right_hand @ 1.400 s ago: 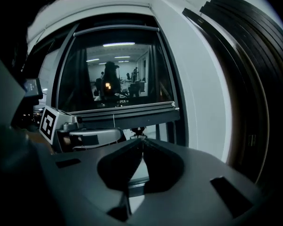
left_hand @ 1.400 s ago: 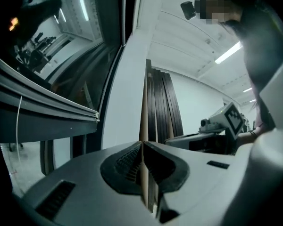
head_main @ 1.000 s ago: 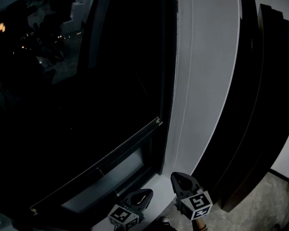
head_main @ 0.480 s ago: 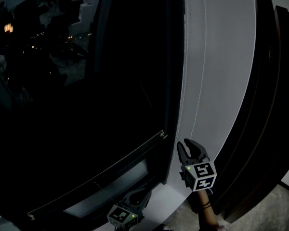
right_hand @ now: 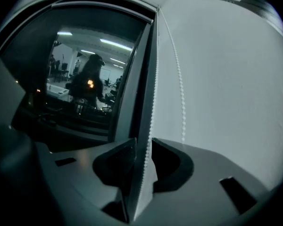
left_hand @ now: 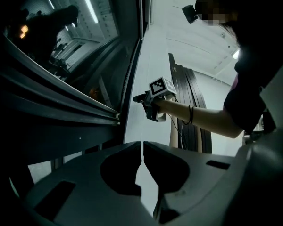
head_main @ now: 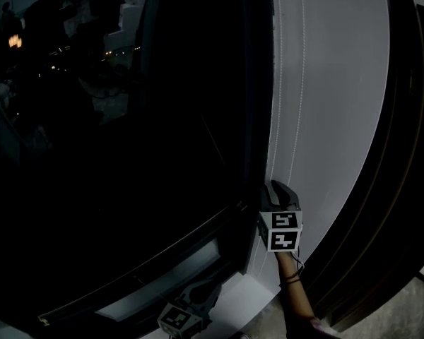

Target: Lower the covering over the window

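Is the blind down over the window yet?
No, up: the glass is bare, room lights reflected across it. The right gripper has the bead chain between its jaws.

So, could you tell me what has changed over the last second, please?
The right gripper has risen from beside the sill to the white wall and brought its jaws around the left strand of the bead chain. They stand slightly apart, not yet pinching it. The left gripper has stayed low by the sill, shut and empty. The window shows no clear change.
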